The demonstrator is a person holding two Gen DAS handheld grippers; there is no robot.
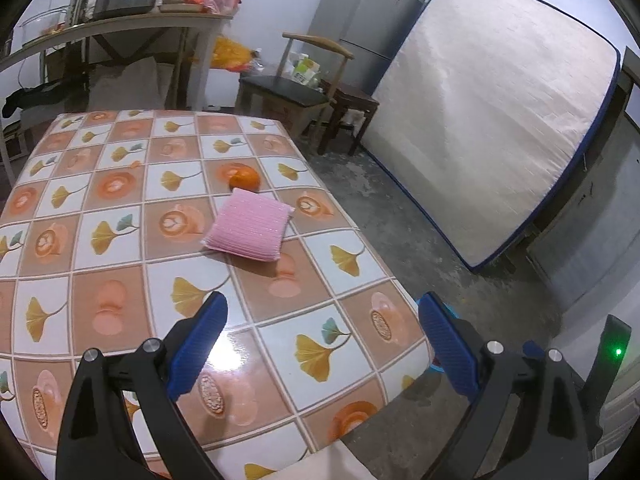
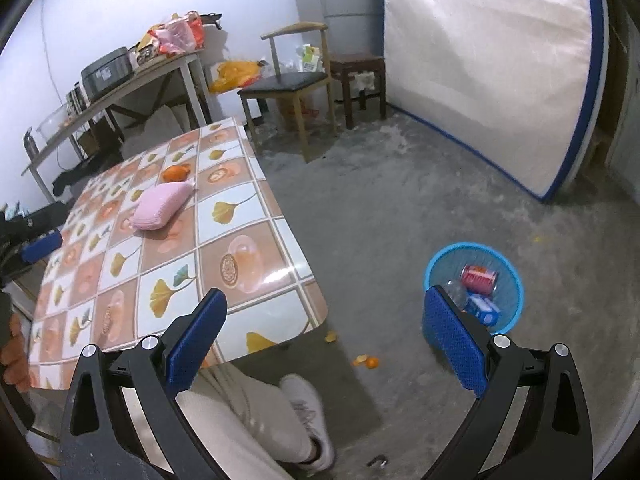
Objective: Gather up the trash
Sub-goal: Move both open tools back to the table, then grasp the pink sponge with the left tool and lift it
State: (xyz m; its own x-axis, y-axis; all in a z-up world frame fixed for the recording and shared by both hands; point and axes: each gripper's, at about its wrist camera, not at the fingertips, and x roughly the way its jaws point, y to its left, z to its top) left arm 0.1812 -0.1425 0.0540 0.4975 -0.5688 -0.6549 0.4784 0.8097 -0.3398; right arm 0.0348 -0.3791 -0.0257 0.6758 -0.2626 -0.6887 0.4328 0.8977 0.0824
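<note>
A blue trash basket (image 2: 513, 280) stands on the floor to the right of the table; inside lie a red can (image 2: 480, 278), a clear bottle (image 2: 456, 292) and a blue-white packet (image 2: 486, 310). On the tiled tablecloth (image 1: 132, 240) rest a pink sponge pad (image 1: 250, 226) and an orange fruit (image 1: 245, 177); both also show in the right wrist view, sponge (image 2: 160, 204) and orange (image 2: 176, 172). My left gripper (image 1: 322, 344) hangs open over the table's near corner, nothing between its fingers. My right gripper (image 2: 326, 340) is open and empty above the floor, beside the basket.
Orange peel bits (image 2: 366, 361) lie on the concrete floor near the table corner. A person's trouser leg and white shoe (image 2: 310, 412) sit below the right gripper. A chair (image 2: 288, 84), a stool (image 2: 356, 68), a leaning mattress (image 2: 492, 64) and a cluttered side table (image 1: 120, 24) stand further back.
</note>
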